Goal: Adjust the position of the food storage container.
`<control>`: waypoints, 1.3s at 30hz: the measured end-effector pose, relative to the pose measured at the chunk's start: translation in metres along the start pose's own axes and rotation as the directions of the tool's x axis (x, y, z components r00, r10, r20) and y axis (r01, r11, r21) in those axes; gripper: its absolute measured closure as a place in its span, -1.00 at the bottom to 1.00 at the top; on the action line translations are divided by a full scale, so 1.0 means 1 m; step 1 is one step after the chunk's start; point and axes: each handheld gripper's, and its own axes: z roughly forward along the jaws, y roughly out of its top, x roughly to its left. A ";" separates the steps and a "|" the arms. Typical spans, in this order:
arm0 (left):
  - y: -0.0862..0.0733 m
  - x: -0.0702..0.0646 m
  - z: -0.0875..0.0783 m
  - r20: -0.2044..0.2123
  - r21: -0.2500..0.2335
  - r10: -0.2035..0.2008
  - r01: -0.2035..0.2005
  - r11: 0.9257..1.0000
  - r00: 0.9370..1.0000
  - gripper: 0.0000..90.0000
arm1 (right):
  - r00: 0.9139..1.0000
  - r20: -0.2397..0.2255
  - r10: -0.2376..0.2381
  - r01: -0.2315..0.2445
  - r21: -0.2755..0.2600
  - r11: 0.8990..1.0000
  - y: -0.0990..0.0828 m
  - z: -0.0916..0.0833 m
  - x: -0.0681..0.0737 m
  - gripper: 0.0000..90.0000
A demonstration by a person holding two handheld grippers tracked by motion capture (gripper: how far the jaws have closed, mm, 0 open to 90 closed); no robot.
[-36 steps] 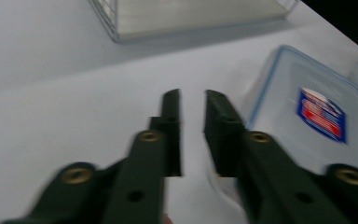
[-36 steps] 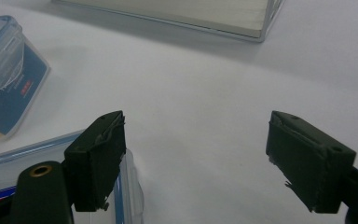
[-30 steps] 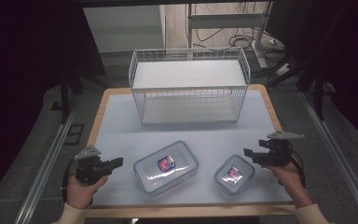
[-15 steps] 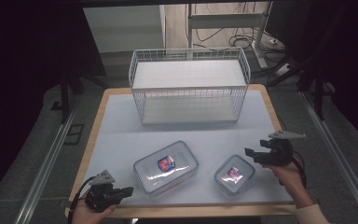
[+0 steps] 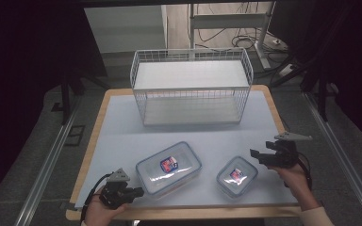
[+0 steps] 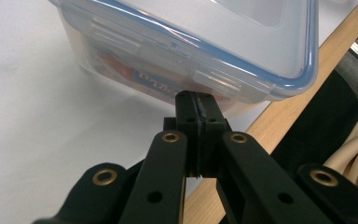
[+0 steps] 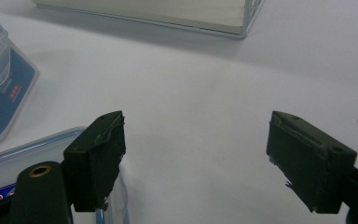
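Note:
A large clear container [image 5: 168, 165] with a blue-rimmed lid and a red and blue label lies on the near middle of the white mat. A smaller matching container [image 5: 237, 175] lies to its right. My left gripper [image 5: 137, 192] is low at the table's near edge, pointing at the large container's near left corner. In the left gripper view its jaws are pressed together with nothing between them, and my left gripper [image 6: 198, 100] has its tips right at the side wall of the large container [image 6: 191, 42]. My right gripper [image 5: 255, 156] hovers just right of the small container. My right gripper [image 7: 196, 144] stands wide open over the rim of the small container [image 7: 37, 142].
A white wire basket [image 5: 192, 87] stands at the back middle of the mat, its near edge also in the right gripper view [image 7: 168, 11]. The wooden table edge [image 5: 184, 213] runs just below my left gripper. Bare mat lies between the basket and the containers.
My left gripper has dropped and swung from the mat's left side to the near edge, closing in on the large container's corner. The right gripper has stayed put.

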 end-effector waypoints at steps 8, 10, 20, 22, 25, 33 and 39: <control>0.025 -0.002 0.019 -0.001 0.016 0.038 -0.038 0.999 0.999 1.00 | 1.000 -0.002 -0.004 0.004 0.006 1.000 -0.001 0.000 0.002 -0.58; 0.033 -0.001 0.025 0.006 0.020 0.042 -0.042 0.999 0.999 1.00 | 1.000 -0.004 -0.003 0.003 0.006 1.000 -0.001 0.000 0.002 -0.58; 0.064 0.000 0.050 0.020 0.029 0.065 -0.066 0.997 0.998 1.00 | 1.000 -0.003 -0.003 0.003 0.012 1.000 -0.003 0.001 0.000 -0.58; 0.065 -0.001 0.050 0.018 0.031 0.068 -0.068 0.997 0.998 1.00 | 1.000 -0.003 -0.004 0.004 0.012 1.000 -0.003 0.001 0.000 -0.58; 0.058 -0.007 0.041 0.035 0.010 0.069 -0.069 0.998 0.997 1.00 | 1.000 -0.005 -0.003 0.003 0.011 1.000 -0.003 0.001 0.000 -0.58; 0.054 -0.037 0.039 0.089 -0.018 0.115 -0.113 0.993 0.989 1.00 | 1.000 -0.001 0.000 0.000 0.007 1.000 -0.002 0.000 0.000 -0.58; 0.061 -0.049 0.059 0.095 -0.004 0.131 -0.131 0.991 0.987 1.00 | 1.000 0.000 -0.001 0.001 0.012 1.000 -0.003 0.001 0.001 -0.58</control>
